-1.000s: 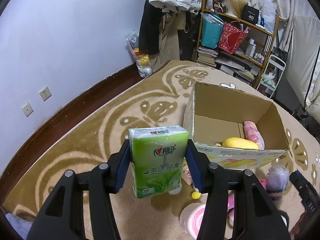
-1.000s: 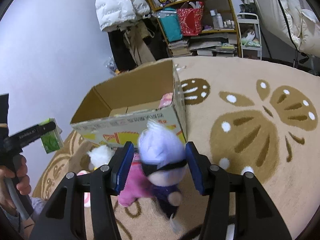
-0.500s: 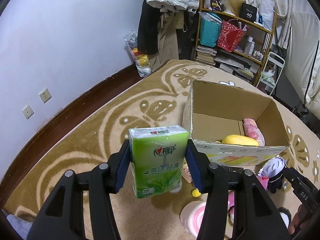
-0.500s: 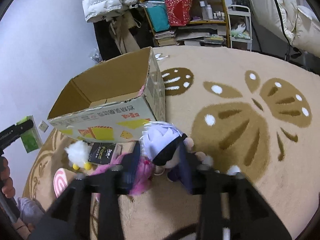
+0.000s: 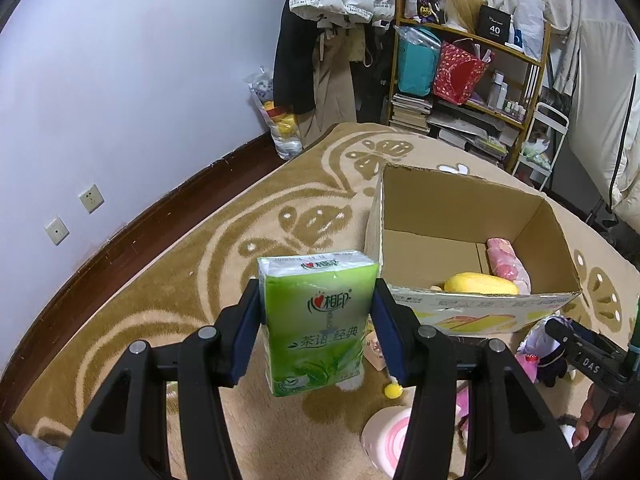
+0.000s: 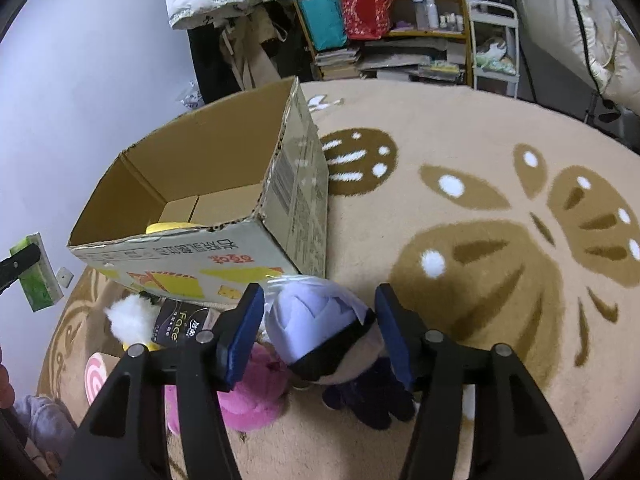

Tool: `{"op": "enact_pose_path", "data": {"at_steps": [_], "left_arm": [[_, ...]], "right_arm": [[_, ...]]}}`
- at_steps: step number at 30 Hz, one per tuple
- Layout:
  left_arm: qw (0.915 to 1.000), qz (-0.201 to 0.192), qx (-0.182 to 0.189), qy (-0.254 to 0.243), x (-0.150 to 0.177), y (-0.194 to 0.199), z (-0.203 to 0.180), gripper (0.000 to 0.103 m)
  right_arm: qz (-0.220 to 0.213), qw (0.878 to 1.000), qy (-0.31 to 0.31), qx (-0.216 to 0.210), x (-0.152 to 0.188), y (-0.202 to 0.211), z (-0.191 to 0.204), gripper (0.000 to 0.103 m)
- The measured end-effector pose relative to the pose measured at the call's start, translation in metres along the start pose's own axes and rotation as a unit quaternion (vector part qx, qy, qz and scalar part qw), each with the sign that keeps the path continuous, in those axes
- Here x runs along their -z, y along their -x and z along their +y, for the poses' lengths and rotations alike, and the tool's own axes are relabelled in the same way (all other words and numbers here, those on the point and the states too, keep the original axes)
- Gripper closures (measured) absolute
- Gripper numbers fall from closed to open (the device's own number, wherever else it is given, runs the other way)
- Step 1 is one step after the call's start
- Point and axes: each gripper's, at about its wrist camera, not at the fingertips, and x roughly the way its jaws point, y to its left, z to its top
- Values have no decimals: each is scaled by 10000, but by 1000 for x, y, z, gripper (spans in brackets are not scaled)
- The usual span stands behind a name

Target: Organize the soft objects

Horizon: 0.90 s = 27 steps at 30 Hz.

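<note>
My left gripper [image 5: 318, 334] is clamped on a green tissue pack [image 5: 318, 320], both blue pads pressed flat against its sides, and I hold it upright in the air just off the near left corner of the cardboard box [image 5: 460, 308]. The box stands open-topped on the patterned carpet [image 5: 200, 280]; inside it, against its near wall, lie a yellow plush [image 5: 482, 284] and a pink wrapped bundle [image 5: 506, 262]. My right gripper [image 6: 318, 334] sits low in front of the box's near right corner, and its jaws have just been opening: the doll with the pale lilac hair and black blindfold [image 6: 326, 338] is between them, its head just beside the right pad with a gap showing at the left pad, so I am not squeezing it. The doll lies on the carpet touching a pink plush [image 6: 250, 396]. Left of those, still in front of the box's printed wall, are a black packet [image 6: 178, 322], a white fluffy toy [image 6: 128, 316] and a round pink-and-white swirl cushion [image 6: 96, 376]. From the left camera the right gripper's black body shows at the box's near right corner, with my fingers [image 5: 590, 416] under it.
</note>
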Motion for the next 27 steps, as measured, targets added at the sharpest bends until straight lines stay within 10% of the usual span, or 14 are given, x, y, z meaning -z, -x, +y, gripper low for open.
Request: {"op": "enact_pose_path", "data": {"at_steps": [13, 27], "left_arm": [[10000, -22, 11, -35, 0, 0, -1, 51], [9999, -139, 9, -2, -3, 6, -1, 51]], "right_arm": [[303, 9992, 257, 57, 5, -15, 3, 50], [-333, 9986, 397, 100, 3, 32, 15, 52]]}}
